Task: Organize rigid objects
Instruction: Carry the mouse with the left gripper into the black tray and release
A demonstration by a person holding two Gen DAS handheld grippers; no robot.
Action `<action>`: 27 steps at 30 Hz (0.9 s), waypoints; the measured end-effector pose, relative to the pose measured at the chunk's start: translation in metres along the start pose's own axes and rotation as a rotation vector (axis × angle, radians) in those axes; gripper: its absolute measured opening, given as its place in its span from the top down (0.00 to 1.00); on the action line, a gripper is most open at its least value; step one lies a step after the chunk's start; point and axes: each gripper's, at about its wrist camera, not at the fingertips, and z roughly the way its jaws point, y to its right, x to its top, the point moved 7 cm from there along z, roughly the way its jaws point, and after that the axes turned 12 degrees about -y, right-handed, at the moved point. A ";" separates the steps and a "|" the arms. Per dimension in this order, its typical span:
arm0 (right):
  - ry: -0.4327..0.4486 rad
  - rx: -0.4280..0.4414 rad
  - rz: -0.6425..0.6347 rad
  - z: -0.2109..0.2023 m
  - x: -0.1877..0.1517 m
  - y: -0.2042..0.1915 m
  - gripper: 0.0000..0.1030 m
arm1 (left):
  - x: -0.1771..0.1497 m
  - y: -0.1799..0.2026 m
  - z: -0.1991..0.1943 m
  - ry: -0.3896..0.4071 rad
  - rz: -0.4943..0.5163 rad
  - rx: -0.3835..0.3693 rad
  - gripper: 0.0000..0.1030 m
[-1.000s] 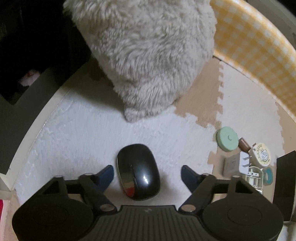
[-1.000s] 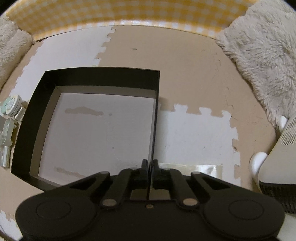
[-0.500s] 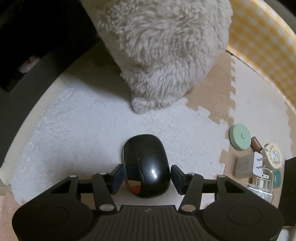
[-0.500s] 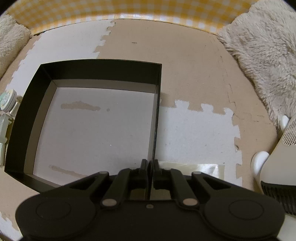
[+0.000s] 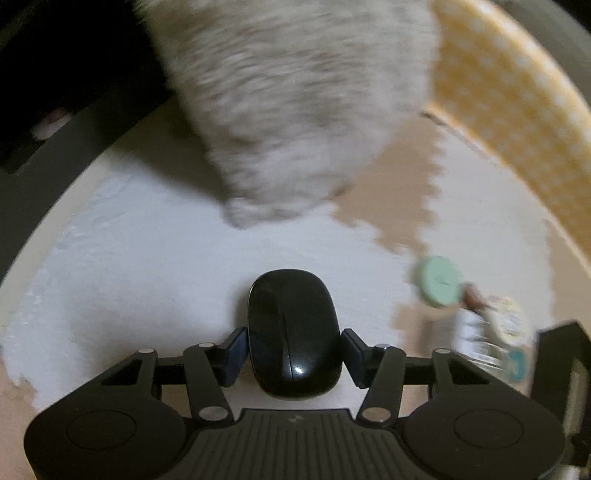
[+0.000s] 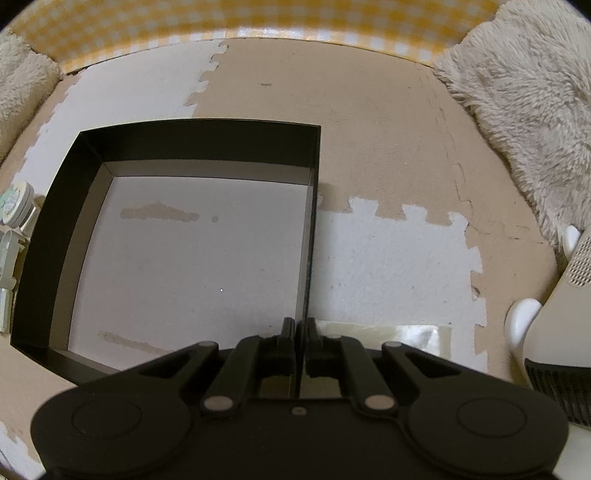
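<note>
A black computer mouse (image 5: 293, 332) lies lengthwise between the fingers of my left gripper (image 5: 294, 343), whose blue pads press on both its sides above the white foam mat. My right gripper (image 6: 300, 332) is shut on the thin right wall of an open black box (image 6: 55, 229), which has a pale bottom with nothing in it. The box's corner (image 5: 561, 350) shows at the right edge of the left wrist view. Beside it lie a green disc (image 5: 439, 282), a round tin (image 5: 511, 321) and blurred white plug parts (image 5: 469, 332).
A fluffy cream cushion (image 5: 295, 110) lies beyond the mouse, and another (image 6: 528, 110) sits at the right of the box. A yellow checked wall (image 6: 295, 22) borders the mat at the back. A white device (image 6: 554, 314) stands at the right edge.
The left jaws came in from wide apart onto the mouse's sides. The left view has since slid toward the box and is blurred. The right gripper and box kept still.
</note>
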 end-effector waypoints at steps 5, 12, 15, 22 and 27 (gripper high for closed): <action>0.003 0.005 -0.001 0.000 -0.001 0.000 0.95 | -0.024 0.058 -0.027 0.042 0.117 -0.158 0.47; 0.003 0.006 -0.001 0.001 -0.001 0.001 0.95 | -0.066 0.146 -0.048 0.055 0.258 -0.379 0.47; 0.004 0.010 0.003 0.000 0.000 0.001 0.95 | -0.082 0.186 -0.048 0.050 0.323 -0.438 0.47; 0.001 0.030 0.010 -0.001 0.001 0.002 0.96 | -0.116 0.270 -0.019 0.018 0.485 -0.484 0.47; 0.040 0.066 0.042 -0.013 0.005 0.007 0.96 | -0.129 0.308 0.014 -0.007 0.512 -0.509 0.47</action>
